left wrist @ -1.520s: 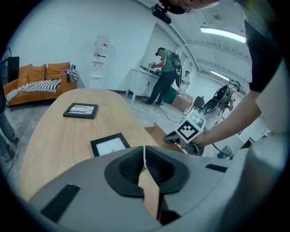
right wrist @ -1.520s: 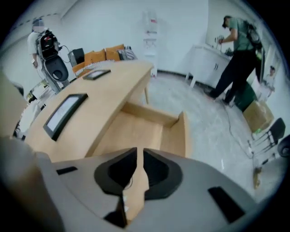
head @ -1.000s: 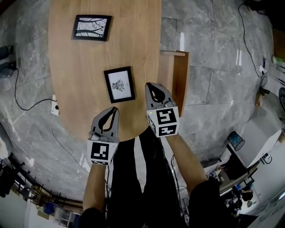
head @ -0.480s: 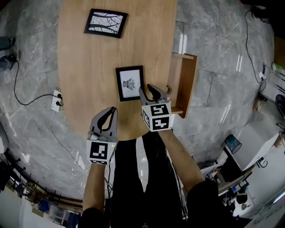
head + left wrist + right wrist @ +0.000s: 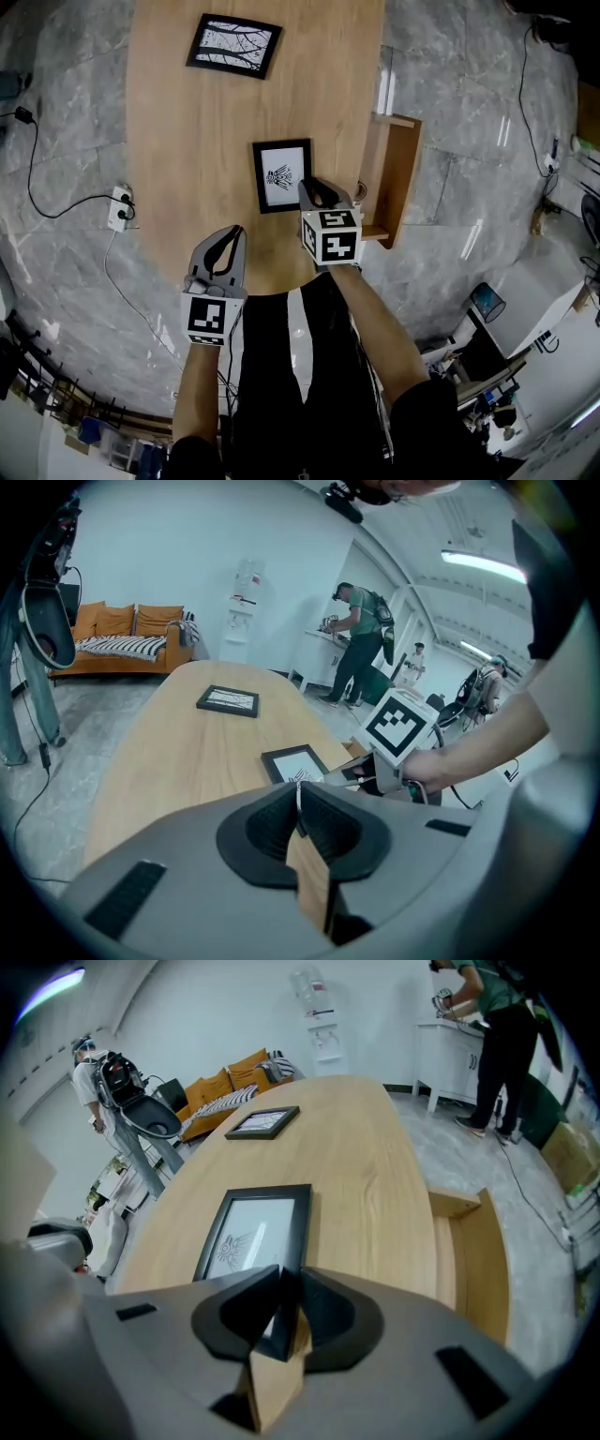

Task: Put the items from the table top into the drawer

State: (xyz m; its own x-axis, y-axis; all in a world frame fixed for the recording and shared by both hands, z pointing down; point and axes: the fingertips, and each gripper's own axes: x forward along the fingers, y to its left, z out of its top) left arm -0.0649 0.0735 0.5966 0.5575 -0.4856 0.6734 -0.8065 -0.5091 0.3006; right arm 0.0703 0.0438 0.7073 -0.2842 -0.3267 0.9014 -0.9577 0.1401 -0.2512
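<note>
Picture frame (image 5: 251, 1234), light, stiff and likely glass-fronted, is lying flat on the desk (image 5: 206, 141) while the right hand-held gripper (image 5: 321, 190), jaws having just been closing, is pinching its near-right rail.

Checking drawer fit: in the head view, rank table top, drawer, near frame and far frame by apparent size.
1. table top
2. drawer
3. near frame and far frame: about alike, left unranked.

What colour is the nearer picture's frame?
The frame is black; right gripper view shows it best.
</note>
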